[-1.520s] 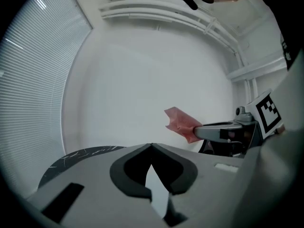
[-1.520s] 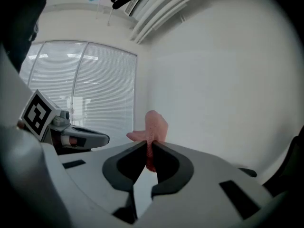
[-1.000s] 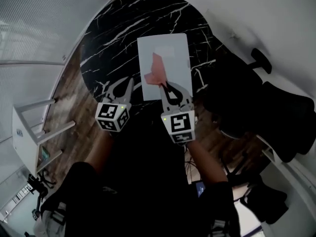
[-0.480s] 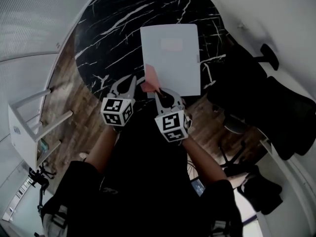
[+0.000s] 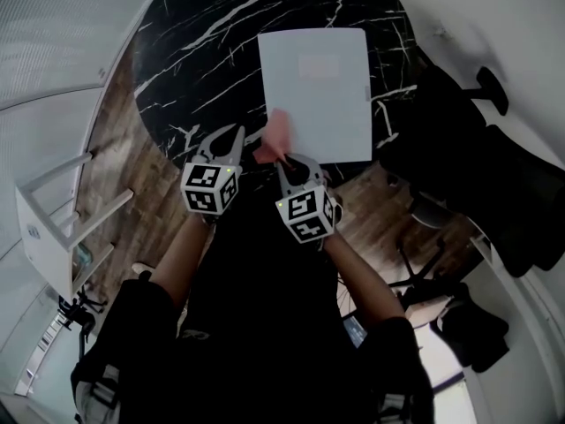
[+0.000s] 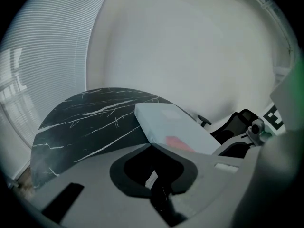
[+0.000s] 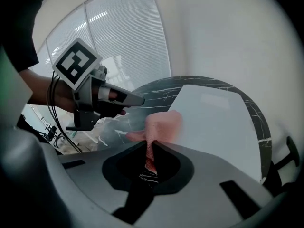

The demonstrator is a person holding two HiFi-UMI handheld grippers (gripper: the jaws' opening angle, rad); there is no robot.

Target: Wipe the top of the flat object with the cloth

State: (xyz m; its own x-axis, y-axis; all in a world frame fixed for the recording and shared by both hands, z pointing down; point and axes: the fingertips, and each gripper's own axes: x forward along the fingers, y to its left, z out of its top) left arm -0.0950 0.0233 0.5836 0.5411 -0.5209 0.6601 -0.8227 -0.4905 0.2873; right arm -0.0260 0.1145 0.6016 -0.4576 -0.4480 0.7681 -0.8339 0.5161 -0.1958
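Observation:
A white flat rectangular object (image 5: 316, 87) lies on a round black marble table (image 5: 194, 51). A pink cloth (image 5: 275, 134) hangs over the object's near left corner, pinched in my right gripper (image 5: 282, 158), which is shut on it. In the right gripper view the cloth (image 7: 160, 125) rises from between the jaws of the right gripper (image 7: 151, 147) against the white object (image 7: 213, 122). My left gripper (image 5: 233, 138) is shut and holds nothing, just left of the cloth over the table's near edge. In the left gripper view the white object (image 6: 171, 125) and the cloth (image 6: 178, 142) lie ahead of the left gripper (image 6: 152, 146).
A black office chair (image 5: 494, 184) stands close to the table on the right. A white stool (image 5: 53, 228) stands on the wooden floor (image 5: 115, 148) at the left. A curved white wall runs behind the table.
My right gripper has dragged the cloth from the middle of the white object back to its near left corner. The left gripper stays shut beside it.

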